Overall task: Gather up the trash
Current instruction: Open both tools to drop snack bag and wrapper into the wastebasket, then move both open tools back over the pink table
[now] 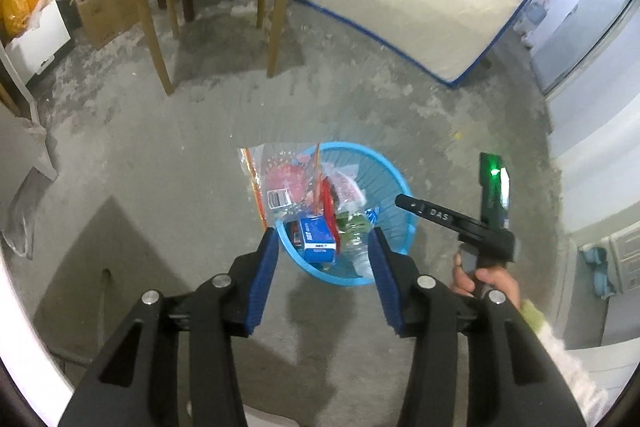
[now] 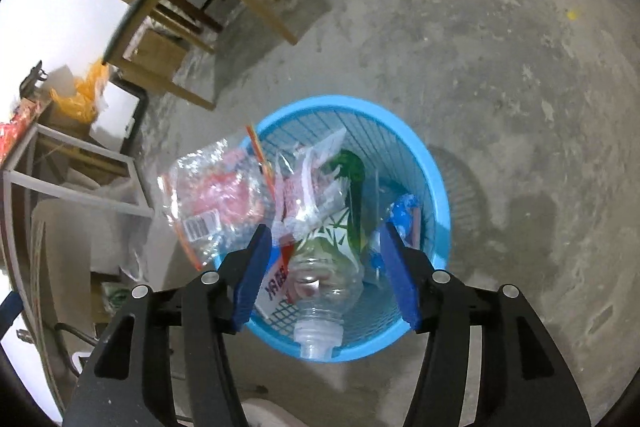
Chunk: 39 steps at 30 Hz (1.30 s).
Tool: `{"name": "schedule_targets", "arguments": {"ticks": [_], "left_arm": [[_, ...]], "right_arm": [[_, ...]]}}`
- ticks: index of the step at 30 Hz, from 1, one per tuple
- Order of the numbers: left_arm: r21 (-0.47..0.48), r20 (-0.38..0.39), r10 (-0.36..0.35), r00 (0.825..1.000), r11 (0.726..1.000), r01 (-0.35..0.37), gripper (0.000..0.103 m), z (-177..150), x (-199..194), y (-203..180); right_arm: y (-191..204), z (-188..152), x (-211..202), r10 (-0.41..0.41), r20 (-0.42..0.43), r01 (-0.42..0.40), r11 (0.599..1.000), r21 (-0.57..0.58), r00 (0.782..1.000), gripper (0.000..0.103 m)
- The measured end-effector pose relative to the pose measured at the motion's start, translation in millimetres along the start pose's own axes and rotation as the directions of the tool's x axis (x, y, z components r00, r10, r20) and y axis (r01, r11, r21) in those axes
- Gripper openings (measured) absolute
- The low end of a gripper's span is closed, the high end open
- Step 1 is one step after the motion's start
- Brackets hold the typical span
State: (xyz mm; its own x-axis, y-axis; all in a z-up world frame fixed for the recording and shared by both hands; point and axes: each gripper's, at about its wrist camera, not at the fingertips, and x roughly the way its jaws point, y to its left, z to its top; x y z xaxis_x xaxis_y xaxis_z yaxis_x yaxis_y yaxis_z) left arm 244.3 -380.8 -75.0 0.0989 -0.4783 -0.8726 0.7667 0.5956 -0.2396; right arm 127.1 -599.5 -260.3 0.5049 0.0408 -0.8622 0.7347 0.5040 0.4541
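Both grippers, left point(image 1: 324, 255) and right point(image 2: 324, 263), hover with fingers released over the bin point(image 2: 434, 171). Bag point(image 2: 208, 195) droops over its 9 o'clock rim: light, crinkly, slippery, so pinch the edge.

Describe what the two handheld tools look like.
Both the left tool and the right tool have black angular arms with silver round rivets and blue flat pads. From the left view, the right tool's body carries white "DAS" lettering and a green light.
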Motion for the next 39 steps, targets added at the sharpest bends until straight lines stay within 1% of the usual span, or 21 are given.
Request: {"name": "schedule_targets", "arguments": {"ticks": [4,6,7,9,12,13,15,16,19,20,22,24,26,27,28,29,31,33,35,38,39], "left_arm": [[-0.019,0.067,-0.017,0.998,1.000,0.018,0.053,-17,-58,9],[-0.024,0.118,0.020,0.993,1.000,-0.017,0.056,-36,-102,18],[-0.029,0.132,0.035,0.991,0.999,-0.031,0.058,-42,-112,21],[-0.054,0.172,0.080,0.982,0.996,-0.072,0.061,-64,-153,35],[-0.150,0.252,0.174,0.952,0.979,-0.140,0.067,-113,-219,65],[-0.179,0.271,0.198,0.942,0.972,-0.153,0.069,-125,-233,72],[-0.251,0.311,0.258,0.915,0.950,-0.183,0.070,-161,-266,93],[-0.302,0.317,0.300,0.899,0.931,-0.204,0.070,-182,-282,105],[-0.404,0.310,0.374,0.874,0.884,-0.235,0.071,-223,-310,130],[-0.447,0.301,0.402,0.865,0.860,-0.244,0.071,-238,-319,140],[-0.522,0.284,0.438,0.853,0.817,-0.245,0.071,-263,-334,157],[-0.570,0.277,0.460,0.843,0.785,-0.241,0.071,-282,-345,170],[-0.607,0.273,0.485,0.831,0.757,-0.242,0.071,-297,-352,179],[-0.621,0.271,0.497,0.824,0.745,-0.245,0.071,-303,-355,185],[-0.635,0.265,0.506,0.820,0.732,-0.246,0.071,-310,-357,189],[-0.652,0.259,0.509,0.821,0.719,-0.240,0.071,-316,-358,194],[-0.670,0.255,0.506,0.824,0.707,-0.227,0.071,-321,-355,201],[-0.681,0.244,0.503,0.829,0.697,-0.222,0.071,-328,-352,209],[-0.684,0.239,0.499,0.833,0.696,-0.221,0.071,-329,-348,213],[-0.689,0.241,0.486,0.840,0.696,-0.205,0.071,-332,-345,216],[-0.690,0.243,0.482,0.842,0.696,-0.199,0.071,-332,-342,218]], "right_arm": [[15,-1,-20,0.039,0.038,-0.037,0.998,-0.041,0.999,0.056],[30,-1,-24,0.069,0.043,-0.065,0.995,-0.081,0.997,0.059],[40,-1,-26,0.087,0.041,-0.082,0.991,-0.107,0.995,0.059],[67,-1,-23,0.124,0.024,-0.119,0.978,-0.170,0.992,0.059],[110,1,-6,0.153,-0.007,-0.150,0.957,-0.248,0.988,0.058],[124,4,5,0.151,-0.019,-0.151,0.952,-0.266,0.988,0.051],[146,9,24,0.143,-0.044,-0.150,0.944,-0.294,0.989,0.044],[156,11,32,0.138,-0.053,-0.148,0.939,-0.309,0.989,0.044],[198,16,62,0.112,-0.089,-0.138,0.912,-0.387,0.990,0.044],[217,16,76,0.090,-0.108,-0.128,0.892,-0.434,0.990,0.044],[238,13,94,0.057,-0.143,-0.121,0.859,-0.497,0.988,0.049],[258,4,120,0.026,-0.223,-0.152,0.807,-0.571,0.975,0.049],[265,-2,142,-0.036,-0.264,-0.139,0.776,-0.615,0.964,0.049],[261,-3,152,-0.072,-0.275,-0.122,0.771,-0.625,0.959,0.047],[255,-2,157,-0.095,-0.273,-0.102,0.775,-0.624,0.957,0.043],[242,3,162,-0.118,-0.272,-0.074,0.794,-0.604,0.955,0.041],[209,17,162,-0.114,-0.274,-0.049,0.850,-0.524,0.955,0.027],[188,23,154,-0.099,-0.259,-0.037,0.880,-0.474,0.961,0.025],[166,27,143,-0.083,-0.237,-0.029,0.899,-0.437,0.968,0.025],[140,26,138,-0.078,-0.229,-0.016,0.923,-0.383,0.970,0.025],[131,25,140,-0.098,-0.225,0.010,0.932,-0.361,0.970,0.025]]}}
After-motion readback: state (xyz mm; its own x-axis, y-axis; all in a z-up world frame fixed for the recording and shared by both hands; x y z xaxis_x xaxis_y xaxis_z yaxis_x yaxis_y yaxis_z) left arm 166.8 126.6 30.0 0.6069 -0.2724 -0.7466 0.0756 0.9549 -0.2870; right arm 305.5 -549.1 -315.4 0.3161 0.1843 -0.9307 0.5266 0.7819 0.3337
